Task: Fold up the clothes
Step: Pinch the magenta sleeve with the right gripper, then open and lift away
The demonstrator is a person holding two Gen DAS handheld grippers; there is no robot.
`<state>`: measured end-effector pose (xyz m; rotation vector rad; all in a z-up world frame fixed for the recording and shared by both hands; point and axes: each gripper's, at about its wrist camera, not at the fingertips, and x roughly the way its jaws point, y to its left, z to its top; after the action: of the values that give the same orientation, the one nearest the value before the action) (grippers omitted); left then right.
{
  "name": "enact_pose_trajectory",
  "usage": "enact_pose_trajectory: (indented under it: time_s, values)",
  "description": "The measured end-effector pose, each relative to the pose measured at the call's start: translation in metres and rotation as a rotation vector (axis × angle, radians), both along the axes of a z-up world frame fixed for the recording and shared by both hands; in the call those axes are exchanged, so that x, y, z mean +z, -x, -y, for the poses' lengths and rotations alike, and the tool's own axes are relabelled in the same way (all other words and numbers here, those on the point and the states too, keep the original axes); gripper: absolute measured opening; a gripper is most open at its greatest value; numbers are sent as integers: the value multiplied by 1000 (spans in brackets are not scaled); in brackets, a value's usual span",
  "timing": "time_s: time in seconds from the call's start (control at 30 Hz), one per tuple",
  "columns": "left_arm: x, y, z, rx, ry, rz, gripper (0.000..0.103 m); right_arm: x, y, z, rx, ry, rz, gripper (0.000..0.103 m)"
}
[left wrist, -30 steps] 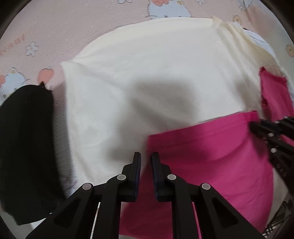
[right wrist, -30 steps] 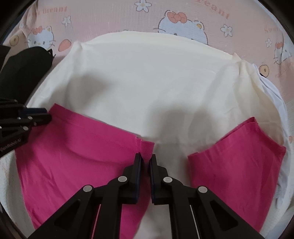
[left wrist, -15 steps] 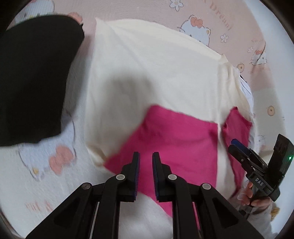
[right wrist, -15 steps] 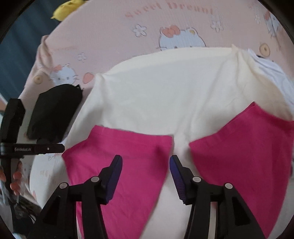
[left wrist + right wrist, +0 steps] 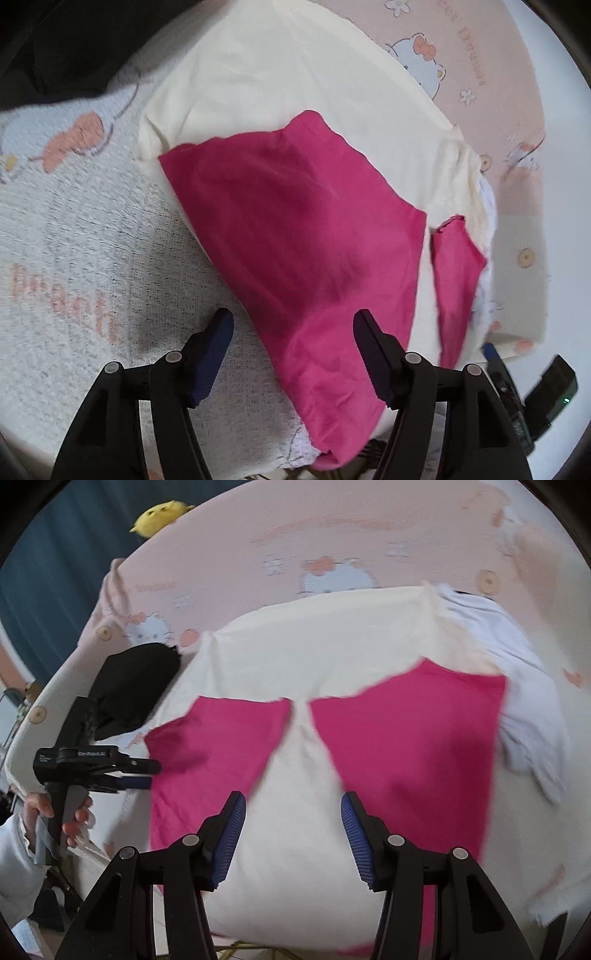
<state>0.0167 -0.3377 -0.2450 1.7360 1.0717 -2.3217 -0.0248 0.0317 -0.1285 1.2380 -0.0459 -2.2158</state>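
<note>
Both grippers have let go of the pink flaps they pinched a second ago and drawn back from the fabric; the left gripper (image 5: 291, 354) has just been opening and now stands wide above the edge of the left pink panel (image 5: 303, 236), nothing pressed between its fingers; the right gripper (image 5: 291, 834) has likewise sprung apart and hangs empty over the bare strip of the cream garment (image 5: 295, 657) between the two panels; the right pink panel (image 5: 413, 738) lies folded inward beside the left one, a narrow gap apart; the garment rests spread on a cartoon-cat bedspread (image 5: 258, 554); a black garment (image 5: 129, 686) lies at its left; a hand (image 5: 55, 812) grips the left tool's handle.
</note>
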Motion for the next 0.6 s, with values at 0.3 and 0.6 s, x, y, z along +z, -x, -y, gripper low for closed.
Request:
enact_pose_trajectory:
  time_s: [0.3,0.6]
  values:
    - [19,-3,-22,-7,187,22,65,-6,-17,-60,-133,78,57,62]
    - [42,-10,-78,-254,484,-59,65,-29,-20,-93,-158,107,135,62]
